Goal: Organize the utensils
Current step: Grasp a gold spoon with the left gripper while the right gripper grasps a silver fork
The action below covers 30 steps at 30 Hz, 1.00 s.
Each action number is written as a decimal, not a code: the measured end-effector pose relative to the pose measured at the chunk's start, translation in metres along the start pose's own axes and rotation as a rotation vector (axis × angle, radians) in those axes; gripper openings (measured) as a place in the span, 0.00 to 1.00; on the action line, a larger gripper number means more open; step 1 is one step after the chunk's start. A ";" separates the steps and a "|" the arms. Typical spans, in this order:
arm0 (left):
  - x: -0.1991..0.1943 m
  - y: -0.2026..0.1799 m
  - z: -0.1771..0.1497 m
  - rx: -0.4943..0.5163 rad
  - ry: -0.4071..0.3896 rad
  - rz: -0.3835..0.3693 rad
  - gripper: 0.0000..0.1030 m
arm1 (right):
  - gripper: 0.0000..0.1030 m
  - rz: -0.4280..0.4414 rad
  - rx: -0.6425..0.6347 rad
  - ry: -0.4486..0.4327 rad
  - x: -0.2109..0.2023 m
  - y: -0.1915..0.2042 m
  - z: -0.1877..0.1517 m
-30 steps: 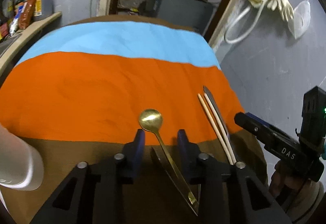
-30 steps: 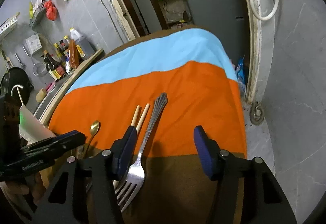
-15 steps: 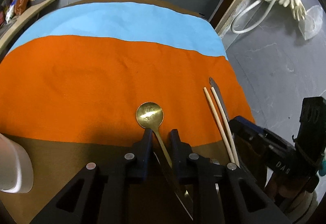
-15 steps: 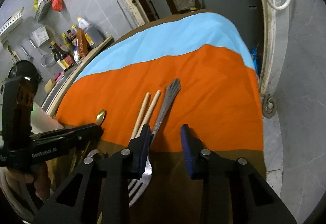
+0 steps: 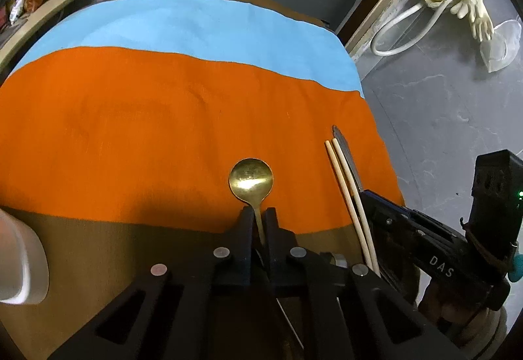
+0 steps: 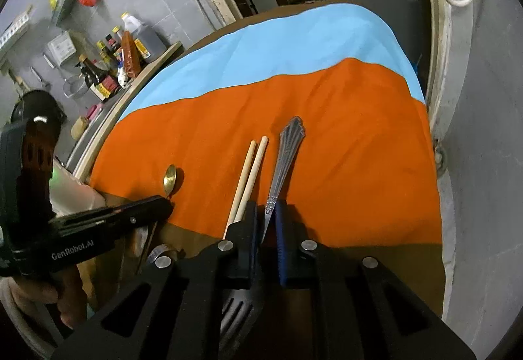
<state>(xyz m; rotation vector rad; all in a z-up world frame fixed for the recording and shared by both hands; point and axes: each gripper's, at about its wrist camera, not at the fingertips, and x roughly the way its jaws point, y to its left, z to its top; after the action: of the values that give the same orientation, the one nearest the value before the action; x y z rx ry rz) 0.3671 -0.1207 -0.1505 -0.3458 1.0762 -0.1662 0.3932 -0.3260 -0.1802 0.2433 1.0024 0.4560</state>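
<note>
A gold spoon [image 5: 251, 179] lies on the orange band of the tablecloth, bowl pointing away. My left gripper [image 5: 259, 216] is shut on its handle. A pair of wooden chopsticks [image 5: 349, 196] lies to the spoon's right, with a silver fork beside it. In the right wrist view my right gripper [image 6: 266, 216] is shut on the silver fork [image 6: 287, 147] at its neck; the tines show below the jaws. The chopsticks [image 6: 250, 170] lie just left of the fork, and the spoon [image 6: 170, 178] further left by the left gripper's body [image 6: 98, 226].
The table carries a cloth [image 5: 163, 118] in blue, orange and brown bands. A white cup [image 5: 19, 265] stands at the near left edge. A counter with bottles [image 6: 111, 65] runs along the left. The table's right edge [image 6: 434, 183] drops to a grey floor.
Both grippers closed from wide open: the left onto the spoon handle, the right onto the fork's neck. Both moved slightly forward over the utensils.
</note>
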 end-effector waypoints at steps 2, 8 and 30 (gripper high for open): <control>0.000 0.001 0.001 -0.009 0.024 -0.021 0.06 | 0.08 0.002 0.009 0.005 -0.002 -0.002 -0.004; 0.008 0.008 0.011 -0.036 0.104 -0.069 0.06 | 0.08 0.046 0.078 0.046 0.004 -0.011 -0.007; -0.049 0.000 -0.011 0.010 -0.105 -0.101 0.04 | 0.04 -0.004 0.198 -0.025 -0.029 -0.003 -0.026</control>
<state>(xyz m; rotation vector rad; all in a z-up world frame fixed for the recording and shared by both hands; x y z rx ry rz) 0.3343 -0.1078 -0.1147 -0.3954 0.9545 -0.2408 0.3584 -0.3431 -0.1735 0.4230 1.0239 0.3489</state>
